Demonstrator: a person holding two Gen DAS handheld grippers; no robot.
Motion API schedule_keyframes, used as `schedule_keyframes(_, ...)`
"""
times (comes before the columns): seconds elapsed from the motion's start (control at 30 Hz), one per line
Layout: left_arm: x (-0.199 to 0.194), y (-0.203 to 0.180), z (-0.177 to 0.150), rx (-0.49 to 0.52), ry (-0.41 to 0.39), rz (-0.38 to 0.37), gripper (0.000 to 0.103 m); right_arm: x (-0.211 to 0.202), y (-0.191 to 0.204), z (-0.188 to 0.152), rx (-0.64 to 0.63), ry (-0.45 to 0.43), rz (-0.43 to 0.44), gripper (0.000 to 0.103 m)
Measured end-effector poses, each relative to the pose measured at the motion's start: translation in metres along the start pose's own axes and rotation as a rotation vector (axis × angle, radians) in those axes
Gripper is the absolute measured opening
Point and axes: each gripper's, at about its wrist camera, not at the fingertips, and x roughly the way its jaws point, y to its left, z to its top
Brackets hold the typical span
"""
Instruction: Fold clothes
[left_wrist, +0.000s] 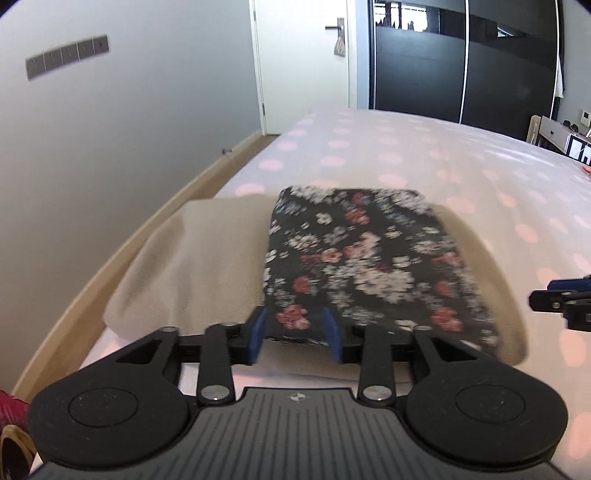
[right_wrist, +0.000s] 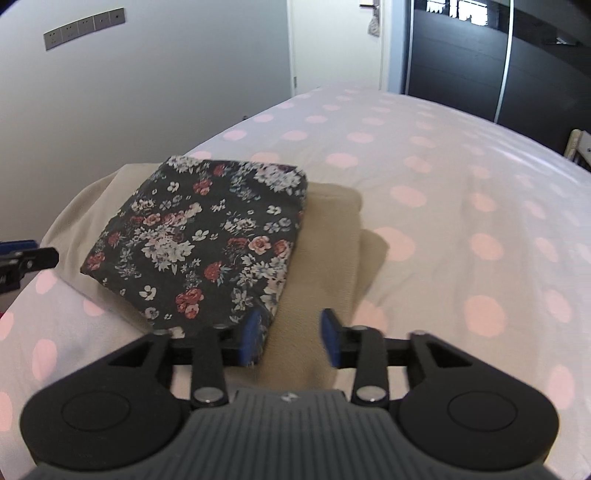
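Observation:
A folded dark floral garment (left_wrist: 362, 266) (right_wrist: 199, 240) lies on top of a folded beige garment (left_wrist: 192, 266) (right_wrist: 328, 240) on the bed. My left gripper (left_wrist: 295, 334) is open at the floral garment's near edge, and the fabric shows between its blue fingers (left_wrist: 257, 334). My right gripper (right_wrist: 291, 339) is open low over the beige garment, its left finger beside the floral garment's near corner. Each gripper's tip shows at the edge of the other's view: the right gripper (left_wrist: 561, 299) and the left gripper (right_wrist: 22, 258).
The bed has a white sheet with pink dots (right_wrist: 461, 192) stretching away to the right. A pale wooden strip (left_wrist: 110, 266) runs along the bed's left side below a grey wall (left_wrist: 110, 110). A white door (left_wrist: 303, 66) and a dark wardrobe (left_wrist: 461, 55) stand beyond. A red object (left_wrist: 11, 410) sits at the lower left.

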Motion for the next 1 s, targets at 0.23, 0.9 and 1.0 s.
schedule_keyframes(0.23, -0.052, -0.023, 0.006, -0.069, -0.057, -0.006, 0.061, -0.065, 0.008, -0.008, -0.023, -0.039, -0.063, 0.054)
schedule_keyframes(0.9, -0.13, -0.065, -0.065, -0.098, -0.042, 0.014, 0.064, -0.182, 0.022, -0.099, 0.063, -0.09, -0.126, 0.065)
schedule_keyframes(1.0, -0.133, -0.071, -0.074, -0.087, -0.031, 0.012, 0.064, -0.191, 0.023, -0.111, 0.083, -0.094, -0.162, 0.066)
